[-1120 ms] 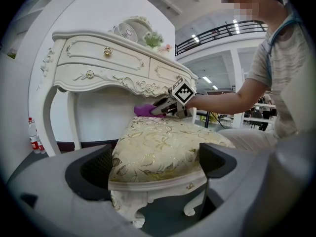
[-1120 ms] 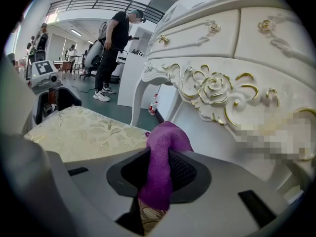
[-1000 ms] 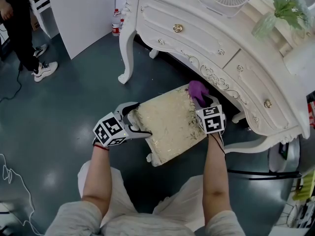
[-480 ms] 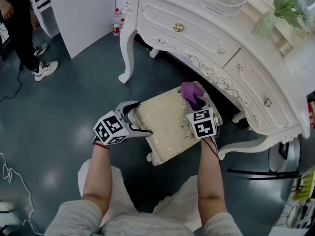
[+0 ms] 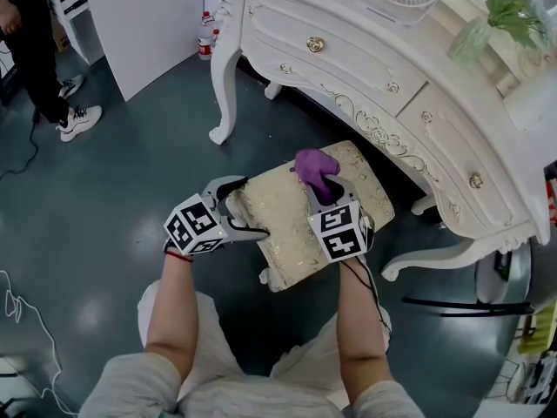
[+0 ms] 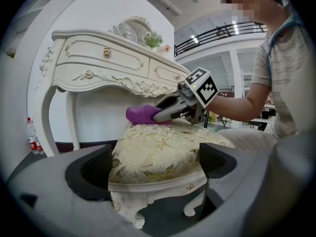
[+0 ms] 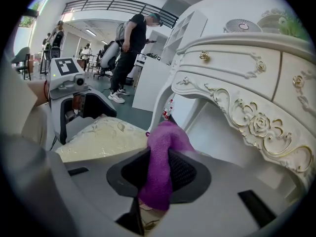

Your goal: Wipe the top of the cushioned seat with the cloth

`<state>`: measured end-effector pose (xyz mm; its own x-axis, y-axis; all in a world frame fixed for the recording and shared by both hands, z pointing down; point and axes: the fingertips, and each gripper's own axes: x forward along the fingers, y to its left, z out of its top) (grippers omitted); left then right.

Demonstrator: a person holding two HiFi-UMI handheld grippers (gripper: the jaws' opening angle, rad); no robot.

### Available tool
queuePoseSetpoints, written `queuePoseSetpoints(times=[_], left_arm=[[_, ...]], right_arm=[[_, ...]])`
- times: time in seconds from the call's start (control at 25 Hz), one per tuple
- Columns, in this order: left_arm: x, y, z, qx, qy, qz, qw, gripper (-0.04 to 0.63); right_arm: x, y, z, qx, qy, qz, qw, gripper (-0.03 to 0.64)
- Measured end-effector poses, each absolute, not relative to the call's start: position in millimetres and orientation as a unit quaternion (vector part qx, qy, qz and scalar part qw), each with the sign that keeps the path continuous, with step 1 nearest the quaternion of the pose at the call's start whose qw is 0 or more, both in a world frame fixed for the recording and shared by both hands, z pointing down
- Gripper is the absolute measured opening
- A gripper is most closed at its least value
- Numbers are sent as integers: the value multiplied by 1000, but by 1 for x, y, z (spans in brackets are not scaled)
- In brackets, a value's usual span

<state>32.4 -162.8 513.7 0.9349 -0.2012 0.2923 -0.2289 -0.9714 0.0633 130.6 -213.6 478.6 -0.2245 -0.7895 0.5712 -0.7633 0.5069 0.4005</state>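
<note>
A cream and gold cushioned seat [image 5: 287, 220] on white legs stands on the floor, half under a white dressing table. My right gripper [image 5: 318, 188] is shut on a purple cloth [image 5: 315, 165] and presses it onto the seat's far middle. In the right gripper view the cloth [image 7: 163, 157] hangs pinched between the pads, with the seat [image 7: 101, 137] to the left. My left gripper [image 5: 246, 207] clasps the seat's left edge, jaws wide apart. In the left gripper view the seat's corner [image 6: 158, 154] fills the gap between both pads, and the cloth [image 6: 140, 114] lies on top.
The white dressing table [image 5: 392, 68] curves over the seat's far side, with its carved leg [image 5: 224, 77] at the far left. A person in black [image 5: 35, 50] stands at the upper left near a white panel [image 5: 144, 16]. Bottles [image 5: 205, 46] stand behind the leg.
My right gripper has dragged the purple cloth leftwards along the seat's far side, from the right corner to the middle. The left gripper has stayed on the seat's edge.
</note>
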Motion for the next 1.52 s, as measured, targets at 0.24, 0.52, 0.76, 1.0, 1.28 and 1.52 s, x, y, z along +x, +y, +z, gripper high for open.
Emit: queuePoseSetpoints(times=[0.24, 0.52, 0.76, 1.0, 1.28, 1.52], left_arm=[[33, -162, 514, 983, -108, 143, 48, 545], [32, -162, 514, 983, -106, 142, 49, 546], [33, -162, 514, 983, -105, 142, 47, 546], [33, -162, 514, 984, -103, 141, 46, 548], [34, -161, 514, 984, -100, 143, 44, 549], [34, -160, 514, 984, -97, 144, 43, 551]], right_arm=[[104, -202, 478, 478, -797, -19, 368, 94], [78, -189, 478, 454, -815, -13, 361, 94], [59, -179, 479, 442, -825, 4, 352, 94], [40, -170, 478, 420, -840, 10, 344, 94], [28, -158, 482, 406, -850, 31, 335, 94], [19, -149, 483, 389, -859, 38, 332, 94]])
